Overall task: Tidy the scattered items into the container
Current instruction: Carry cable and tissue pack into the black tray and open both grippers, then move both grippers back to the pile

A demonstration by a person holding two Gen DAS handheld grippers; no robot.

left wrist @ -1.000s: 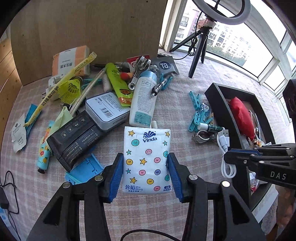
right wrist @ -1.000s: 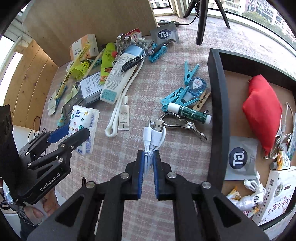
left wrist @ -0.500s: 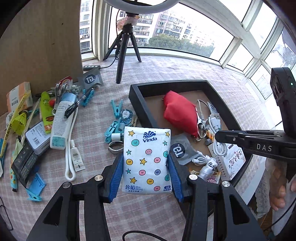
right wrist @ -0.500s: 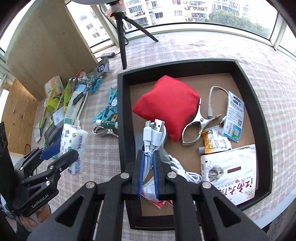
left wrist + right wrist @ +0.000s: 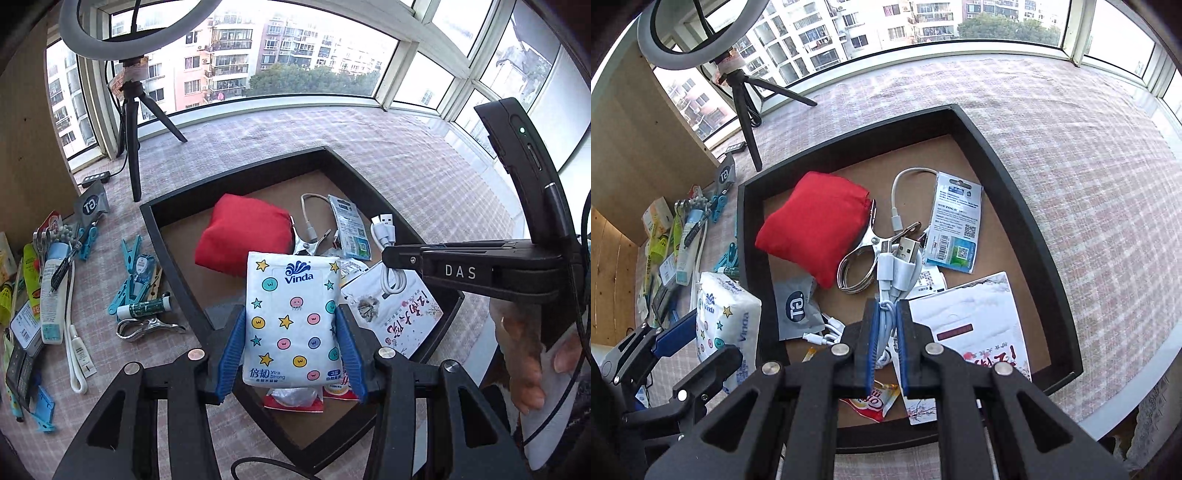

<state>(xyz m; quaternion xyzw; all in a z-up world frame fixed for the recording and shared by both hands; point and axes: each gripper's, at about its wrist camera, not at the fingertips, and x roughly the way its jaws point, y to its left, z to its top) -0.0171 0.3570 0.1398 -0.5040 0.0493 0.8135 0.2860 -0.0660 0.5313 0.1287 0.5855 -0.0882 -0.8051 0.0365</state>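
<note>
Holding tissue pack point(image 5: 293, 317), left gripper point(image 5: 291, 354) opening, pads seemingly touching; right gripper point(image 5: 886, 345) clamps cable point(image 5: 895, 273).

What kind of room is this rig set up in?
Probably a high-rise flat's enclosed balcony or sunroom used as a recording spot: curved windows face apartment blocks, a ring light on a tripod stands by them, and household clutter lies on a checked tablecloth.

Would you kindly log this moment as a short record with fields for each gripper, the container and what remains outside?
left gripper: jaws opening, Vinda tissue pack between them
right gripper: shut on white USB cable
container: black tray, under both loads
in tray: red pouch, metal clip
outside: blue clothespins, white bottle
</note>
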